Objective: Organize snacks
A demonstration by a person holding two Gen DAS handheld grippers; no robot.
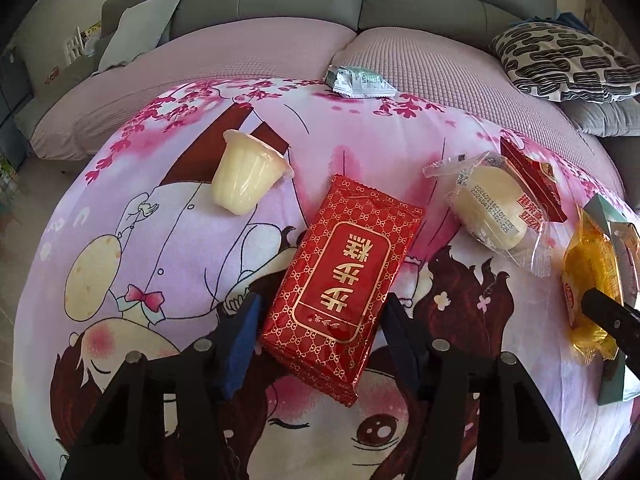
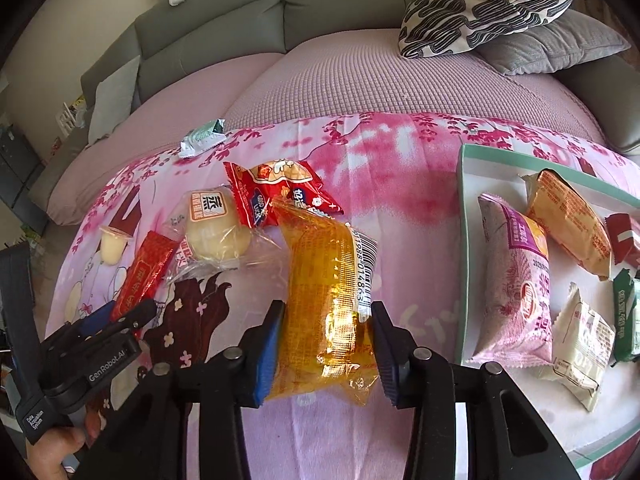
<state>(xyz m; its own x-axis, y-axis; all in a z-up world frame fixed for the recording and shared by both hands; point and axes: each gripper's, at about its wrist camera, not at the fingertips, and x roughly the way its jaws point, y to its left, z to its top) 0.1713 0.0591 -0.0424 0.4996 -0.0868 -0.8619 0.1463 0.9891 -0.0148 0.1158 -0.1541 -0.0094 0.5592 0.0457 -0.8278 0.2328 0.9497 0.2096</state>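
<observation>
- A pink cartoon-print cloth [image 1: 168, 216] is spread over a sofa seat [image 1: 248, 44]; all places below are given relative to the red gold-patterned packet [image 1: 344, 280].
- Beyond the packet to its left, a pale jelly cup [image 1: 244, 176] is seen lying on its side; further beyond, a green-and-silver sachet [image 1: 358, 80] rests at the cloth's far edge.
- To the packet's right, a clear-wrapped pale bun [image 1: 494, 212] and a red wrapper [image 1: 534, 180] are found touching each other.
- The left gripper [image 1: 320, 316] is shown straddling the near half of the packet, one blue pad [image 1: 242, 340] at each long side; whether the pads press the wrapper cannot be told.
- The packet's long axis runs away from the camera, tilted slightly rightward.
- Further right, a yellow packet [image 2: 332, 300] is clamped at its near end by the right gripper [image 2: 326, 344], its long axis also pointing away from the camera.
- Beyond that, a green-rimmed tray [image 2: 462, 240] holding several wrapped snacks is placed.
</observation>
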